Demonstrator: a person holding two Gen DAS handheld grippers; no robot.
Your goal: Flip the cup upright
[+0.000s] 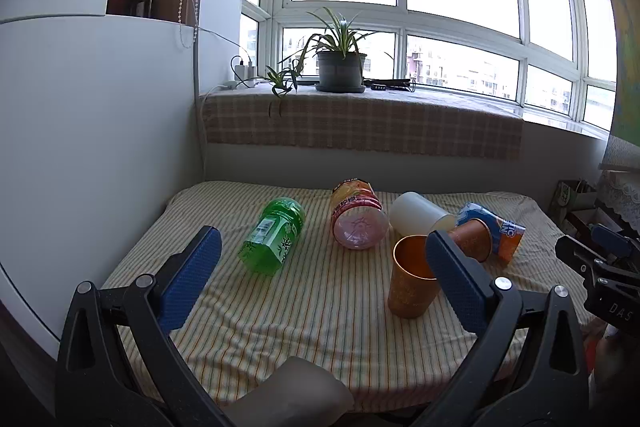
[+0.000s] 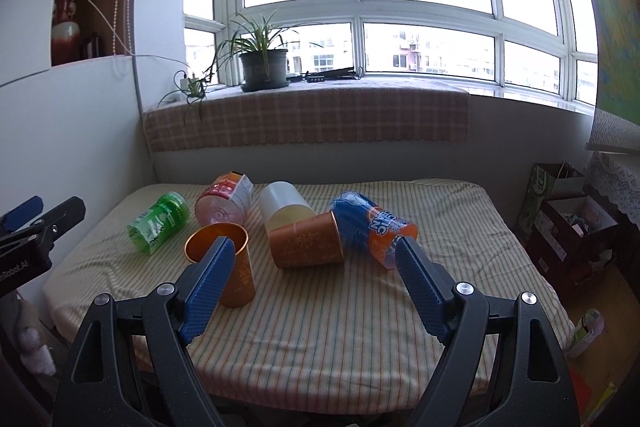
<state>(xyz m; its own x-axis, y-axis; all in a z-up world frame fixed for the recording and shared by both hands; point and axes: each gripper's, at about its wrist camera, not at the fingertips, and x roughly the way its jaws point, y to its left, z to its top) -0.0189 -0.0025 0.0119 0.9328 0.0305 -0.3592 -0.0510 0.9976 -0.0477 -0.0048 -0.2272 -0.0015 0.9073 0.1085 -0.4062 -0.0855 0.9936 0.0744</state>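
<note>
Several cups sit on the striped table cloth [image 1: 312, 307]. An orange metal cup [image 1: 408, 283] [image 2: 232, 263] stands upright near the front. A second orange cup [image 1: 472, 239] [image 2: 306, 241] lies on its side. A white cup [image 1: 420, 213] [image 2: 286, 205], a blue-orange Fanta cup [image 1: 496, 227] [image 2: 372, 227], a pink cup [image 1: 358, 215] [image 2: 224, 203] and a green cup [image 1: 274, 235] [image 2: 160, 221] also lie on their sides. My left gripper [image 1: 324, 247] is open and empty, above the table's front. My right gripper [image 2: 314, 255] is open and empty, in front of the lying orange cup.
A white cabinet wall [image 1: 100, 131] borders the table on the left. A windowsill with a checked cloth [image 1: 360, 123] and a potted plant [image 1: 340, 67] runs behind. Boxes and bags [image 2: 568, 219] stand on the floor to the right.
</note>
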